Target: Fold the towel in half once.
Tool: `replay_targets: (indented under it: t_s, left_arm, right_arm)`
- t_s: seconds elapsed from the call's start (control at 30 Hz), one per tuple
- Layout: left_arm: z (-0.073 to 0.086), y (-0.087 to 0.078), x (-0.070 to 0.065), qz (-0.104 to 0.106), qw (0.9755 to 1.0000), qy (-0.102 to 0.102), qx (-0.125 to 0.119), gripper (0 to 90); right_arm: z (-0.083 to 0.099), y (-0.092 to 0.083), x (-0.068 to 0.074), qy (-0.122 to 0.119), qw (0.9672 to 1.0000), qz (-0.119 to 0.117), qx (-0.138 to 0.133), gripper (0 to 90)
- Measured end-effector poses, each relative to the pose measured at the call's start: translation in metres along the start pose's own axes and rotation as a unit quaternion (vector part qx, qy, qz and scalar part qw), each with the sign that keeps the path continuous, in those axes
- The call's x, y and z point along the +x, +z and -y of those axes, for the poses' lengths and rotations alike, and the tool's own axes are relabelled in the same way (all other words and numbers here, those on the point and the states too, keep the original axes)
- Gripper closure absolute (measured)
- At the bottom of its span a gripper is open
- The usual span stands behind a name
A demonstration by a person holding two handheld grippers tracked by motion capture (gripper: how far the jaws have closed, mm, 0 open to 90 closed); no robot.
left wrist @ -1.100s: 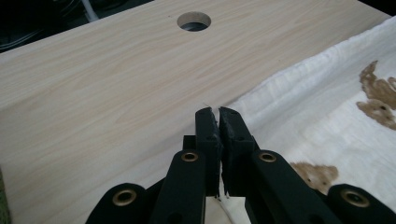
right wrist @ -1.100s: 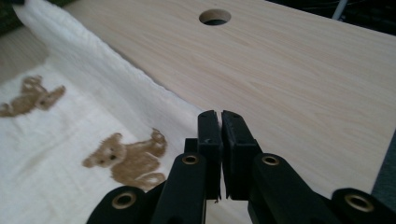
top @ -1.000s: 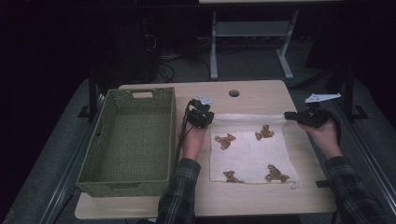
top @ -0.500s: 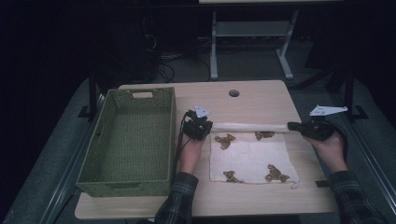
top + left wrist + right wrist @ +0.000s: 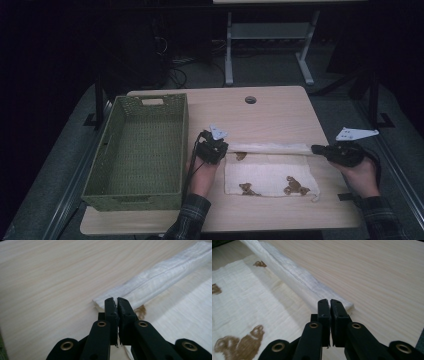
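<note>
**Cloth edge pinched at both far corners**

White cloth (image 5: 270,175) with brown prints, spread on the table (image 5: 280,112) right of the green basket (image 5: 137,150); far edge turned over into a narrow fold. Left claw (image 5: 223,146) clamped on that fold's left corner, right claw (image 5: 316,149) clamped on its right corner. Fold stretched straight between both.

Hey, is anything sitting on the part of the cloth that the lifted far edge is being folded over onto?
Nothing visible does. The left gripper and right gripper pinch the far corners of the white cloth with brown prints. The flat part nearer the person lies bare on the light wooden table; the green woven basket stands off to the left.
</note>
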State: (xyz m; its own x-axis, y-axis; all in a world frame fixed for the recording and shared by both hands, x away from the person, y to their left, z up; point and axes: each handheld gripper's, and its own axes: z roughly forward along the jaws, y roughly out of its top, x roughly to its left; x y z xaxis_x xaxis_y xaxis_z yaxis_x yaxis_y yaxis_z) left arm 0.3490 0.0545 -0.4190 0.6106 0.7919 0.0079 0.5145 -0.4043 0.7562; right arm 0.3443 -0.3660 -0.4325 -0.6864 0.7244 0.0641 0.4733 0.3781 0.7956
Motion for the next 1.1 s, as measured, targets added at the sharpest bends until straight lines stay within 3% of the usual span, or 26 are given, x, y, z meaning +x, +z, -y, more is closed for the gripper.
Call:
replay_targets:
  t_s: [0.3,0.67,0.7,0.93,0.97,1.1]
  left_arm:
    - [0.017,-0.011,-0.016,0.006,0.9998,0.012,0.012,86.9]
    - [0.030,-0.031,-0.032,0.014,0.9997,0.019,0.001,87.1]
    - [0.033,-0.032,-0.036,0.012,0.9991,0.039,0.008,87.1]
    - [0.042,-0.035,-0.043,0.025,0.9986,0.044,0.019,87.1]
    - [0.044,-0.034,-0.046,0.024,0.9980,0.053,0.024,87.1]
    - [0.050,-0.035,-0.050,0.029,0.9972,0.058,0.037,87.1]
  right_arm:
    - [0.013,-0.015,0.017,-0.012,0.9999,-0.003,0.003,86.8]
    - [0.031,-0.032,0.036,-0.018,0.9998,-0.009,0.005,86.8]
    - [0.033,-0.033,0.038,-0.018,0.9998,-0.010,0.007,86.8]
    - [0.046,-0.036,0.047,-0.016,0.9994,-0.023,0.019,86.8]
    - [0.048,-0.037,0.048,-0.018,0.9994,-0.023,0.020,86.8]
    - [0.055,-0.040,0.054,-0.020,0.9991,-0.029,0.025,86.8]
